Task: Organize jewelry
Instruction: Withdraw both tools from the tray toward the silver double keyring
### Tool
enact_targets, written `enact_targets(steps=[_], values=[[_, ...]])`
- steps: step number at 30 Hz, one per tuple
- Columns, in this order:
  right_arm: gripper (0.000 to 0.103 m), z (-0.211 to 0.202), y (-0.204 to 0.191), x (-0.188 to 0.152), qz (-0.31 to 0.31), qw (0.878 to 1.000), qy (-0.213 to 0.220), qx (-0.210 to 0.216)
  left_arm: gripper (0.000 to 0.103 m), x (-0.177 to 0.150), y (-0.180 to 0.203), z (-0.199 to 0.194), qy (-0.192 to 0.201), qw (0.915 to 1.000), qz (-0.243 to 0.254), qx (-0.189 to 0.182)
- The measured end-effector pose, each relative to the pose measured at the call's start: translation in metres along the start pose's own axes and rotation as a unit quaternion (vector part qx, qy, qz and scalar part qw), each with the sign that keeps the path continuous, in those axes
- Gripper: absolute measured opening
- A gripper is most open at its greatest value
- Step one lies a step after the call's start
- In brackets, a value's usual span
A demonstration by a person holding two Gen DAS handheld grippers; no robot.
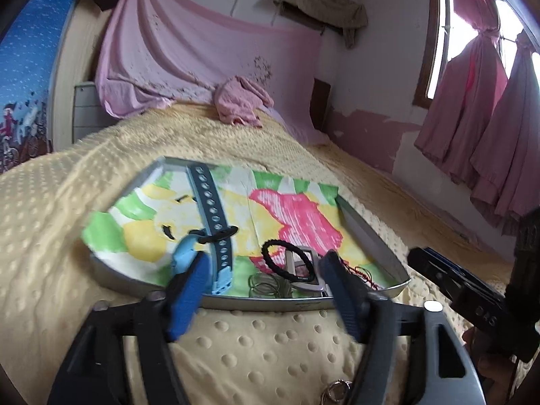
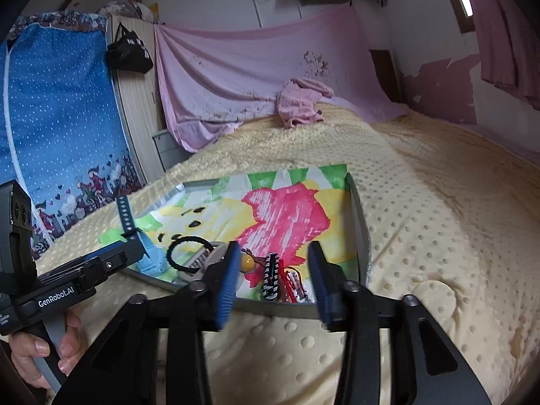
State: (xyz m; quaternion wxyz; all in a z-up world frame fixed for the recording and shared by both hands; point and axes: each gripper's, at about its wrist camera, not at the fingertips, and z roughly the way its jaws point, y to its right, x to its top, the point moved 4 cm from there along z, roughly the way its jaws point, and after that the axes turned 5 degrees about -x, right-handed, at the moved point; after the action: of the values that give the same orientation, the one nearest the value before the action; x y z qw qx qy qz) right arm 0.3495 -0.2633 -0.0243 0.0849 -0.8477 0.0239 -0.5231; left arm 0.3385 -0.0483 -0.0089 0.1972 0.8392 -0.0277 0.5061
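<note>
Rubbery watch strap (image 1: 216,216) lies in metal tray (image 1: 371,239) on bed (image 1: 50,209) — light, floppy, grippy; pinch mid-band. Black hair tie (image 1: 287,260) soft, bangles (image 1: 266,285) thin, slippery — take by rim. Left hand-held gripper (image 1: 263,270) wide, empty; right hand-held gripper (image 2: 275,270) wide, empty over striped bracelet (image 2: 271,278).
</note>
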Motion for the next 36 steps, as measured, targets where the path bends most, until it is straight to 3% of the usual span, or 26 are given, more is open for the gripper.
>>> enact_targets(steps=[2, 6, 8, 11, 26, 36], values=[[0.055, -0.014, -0.001, -0.001, 0.000, 1.000, 0.017, -0.003, 0.080, 0.000, -0.001, -0.012, 0.015, 0.9999, -0.003, 0.003], [0.068, -0.040, -0.003, -0.005, 0.002, 0.999, 0.034, -0.006, 0.101, -0.002, -0.002, -0.035, 0.038, 0.9990, 0.003, 0.021], [0.081, -0.053, -0.004, -0.009, 0.003, 0.999, 0.042, -0.008, 0.103, -0.004, -0.002, -0.051, 0.055, 0.9981, 0.007, 0.027], [0.092, -0.070, -0.009, -0.012, 0.000, 0.999, 0.051, -0.008, 0.103, -0.011, -0.006, -0.069, 0.064, 0.9972, 0.008, 0.038], [0.095, -0.146, -0.033, -0.030, -0.032, 0.997, 0.063, -0.011, 0.103, -0.042, -0.001, -0.137, 0.071, 0.9951, 0.038, 0.058], [0.095, -0.143, -0.035, -0.048, -0.067, 0.997, 0.025, -0.016, 0.103, -0.061, -0.003, -0.135, 0.034, 0.9954, 0.062, 0.066]])
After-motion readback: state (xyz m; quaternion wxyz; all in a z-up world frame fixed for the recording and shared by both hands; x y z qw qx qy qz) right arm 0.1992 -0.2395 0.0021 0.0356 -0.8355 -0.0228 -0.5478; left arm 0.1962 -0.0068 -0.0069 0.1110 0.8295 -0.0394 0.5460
